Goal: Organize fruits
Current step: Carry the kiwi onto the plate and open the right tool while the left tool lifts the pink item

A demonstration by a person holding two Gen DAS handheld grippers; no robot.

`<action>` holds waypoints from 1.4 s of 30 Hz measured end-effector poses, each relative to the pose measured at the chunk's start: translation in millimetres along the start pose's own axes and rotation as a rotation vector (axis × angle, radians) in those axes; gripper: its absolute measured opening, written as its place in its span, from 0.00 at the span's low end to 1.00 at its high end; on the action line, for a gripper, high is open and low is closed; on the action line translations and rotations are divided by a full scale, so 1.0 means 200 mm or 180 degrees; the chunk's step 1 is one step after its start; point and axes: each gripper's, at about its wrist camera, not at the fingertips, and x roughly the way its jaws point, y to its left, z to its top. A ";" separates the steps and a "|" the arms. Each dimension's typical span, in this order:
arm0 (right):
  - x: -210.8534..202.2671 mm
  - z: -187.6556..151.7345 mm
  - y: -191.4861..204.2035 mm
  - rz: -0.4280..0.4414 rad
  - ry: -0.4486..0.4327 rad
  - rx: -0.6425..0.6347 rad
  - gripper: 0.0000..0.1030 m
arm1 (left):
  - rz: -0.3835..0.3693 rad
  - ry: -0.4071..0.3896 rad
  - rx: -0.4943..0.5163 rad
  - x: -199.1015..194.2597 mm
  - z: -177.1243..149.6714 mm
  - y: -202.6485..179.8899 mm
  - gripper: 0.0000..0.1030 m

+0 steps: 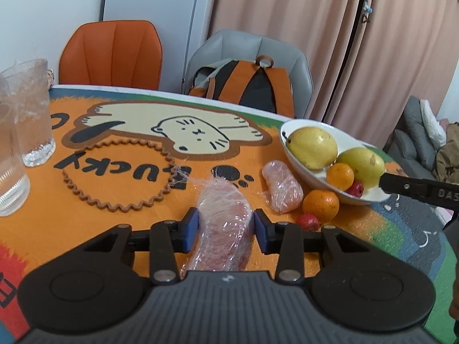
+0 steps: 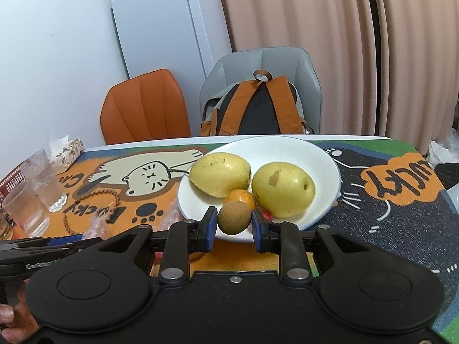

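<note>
A white plate (image 2: 321,157) holds two yellow pears (image 2: 282,190), an orange (image 2: 241,196) and a small red fruit (image 2: 267,215). My right gripper (image 2: 233,229) is shut on a brown kiwi (image 2: 233,218) and holds it over the plate's near rim. My left gripper (image 1: 226,230) has its pads on both sides of a plastic-wrapped pink fruit piece (image 1: 223,223) lying on the mat. A second wrapped piece (image 1: 282,189), an orange (image 1: 320,205) and a small red fruit (image 1: 308,221) lie on the mat beside the plate (image 1: 304,169).
Two clear glasses (image 1: 31,114) stand at the left. A brown wavy ring coaster (image 1: 117,172) lies on the orange cat mat (image 1: 86,223). An orange chair (image 1: 112,54) and a grey chair with a backpack (image 1: 246,86) stand behind the table.
</note>
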 end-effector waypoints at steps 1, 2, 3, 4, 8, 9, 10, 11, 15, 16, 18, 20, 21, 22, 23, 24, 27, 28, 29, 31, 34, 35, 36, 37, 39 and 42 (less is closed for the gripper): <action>0.01 0.01 0.01 0.0008 -0.0002 -0.0008 0.23 | -0.0003 -0.0016 -0.0004 -0.01 0.01 0.00 0.38; 0.02 0.02 0.02 0.0016 -0.0003 -0.0017 0.23 | -0.0007 -0.0033 -0.0014 -0.02 0.01 0.01 0.38; 0.03 0.03 0.03 0.0025 -0.0004 -0.0027 0.23 | -0.0014 -0.0051 -0.0022 -0.03 0.02 0.01 0.38; 0.04 0.04 0.03 0.0034 -0.0004 -0.0035 0.23 | -0.0022 -0.0071 -0.0029 -0.04 0.03 0.02 0.38; 0.08 0.06 0.07 0.0063 0.0002 -0.0067 0.23 | -0.0044 -0.0111 -0.0050 -0.06 0.05 0.04 0.38; 0.09 0.07 0.08 0.0067 0.0002 -0.0072 0.23 | -0.0051 -0.0124 -0.0057 -0.06 0.06 0.05 0.38; 0.10 0.07 0.09 0.0072 0.0002 -0.0072 0.23 | -0.0052 -0.0132 -0.0064 -0.06 0.06 0.05 0.38; 0.11 0.08 0.09 0.0076 0.0001 -0.0072 0.23 | -0.0054 -0.0137 -0.0069 -0.06 0.07 0.06 0.38; 0.14 0.10 0.11 0.0136 -0.0038 -0.0058 0.23 | -0.0066 -0.0151 -0.0084 -0.06 0.09 0.07 0.38; 0.15 0.11 0.11 0.0157 -0.0050 -0.0061 0.24 | -0.0074 -0.0154 -0.0086 -0.05 0.10 0.07 0.38; 0.16 0.12 0.11 0.0188 -0.0080 -0.0053 0.29 | -0.0096 -0.0163 -0.0090 -0.05 0.11 0.06 0.38; 0.17 0.14 0.11 0.0209 -0.0088 -0.0053 0.31 | -0.0109 -0.0170 -0.0078 -0.04 0.12 0.05 0.38; 0.17 0.14 0.11 0.0224 -0.0089 -0.0043 0.31 | -0.0118 -0.0174 -0.0072 -0.03 0.13 0.05 0.38; 0.16 0.15 0.10 0.0233 -0.0088 -0.0037 0.31 | -0.0124 -0.0178 -0.0068 -0.03 0.14 0.04 0.38; 0.16 0.15 0.10 0.0230 -0.0088 -0.0033 0.31 | -0.0128 -0.0184 -0.0062 -0.02 0.15 0.03 0.38; 0.15 0.15 0.09 0.0228 -0.0087 -0.0027 0.31 | -0.0135 -0.0189 -0.0054 -0.02 0.16 0.03 0.38; 0.13 0.15 0.06 0.0230 -0.0077 -0.0015 0.31 | -0.0168 -0.0206 -0.0025 0.00 0.19 0.00 0.38; 0.12 0.15 0.05 0.0224 -0.0072 -0.0014 0.31 | -0.0179 -0.0211 -0.0015 0.00 0.19 -0.01 0.38; 0.11 0.16 0.04 0.0219 -0.0069 -0.0013 0.34 | -0.0194 -0.0214 -0.0004 0.00 0.20 -0.02 0.38; 0.08 0.16 0.02 0.0207 -0.0081 -0.0011 0.39 | -0.0222 -0.0222 0.0022 0.01 0.22 -0.05 0.38; 0.05 0.17 -0.02 0.0187 -0.0098 -0.0017 0.41 | -0.0265 -0.0240 0.0065 0.02 0.24 -0.10 0.38; 0.04 0.17 -0.03 0.0183 -0.0105 -0.0025 0.42 | -0.0280 -0.0247 0.0081 0.03 0.25 -0.11 0.38; 0.04 0.17 -0.05 0.0174 -0.0111 -0.0027 0.43 | -0.0296 -0.0253 0.0102 0.03 0.26 -0.13 0.38; 0.03 0.17 -0.06 0.0164 -0.0120 -0.0019 0.45 | -0.0310 -0.0260 0.0120 0.04 0.27 -0.15 0.38; 0.01 0.16 -0.10 0.0153 -0.0139 -0.0002 0.48 | -0.0335 -0.0282 0.0153 0.04 0.29 -0.18 0.38; 0.01 0.14 -0.15 0.0147 -0.0147 0.0046 0.48 | -0.0364 -0.0320 0.0197 0.05 0.32 -0.23 0.38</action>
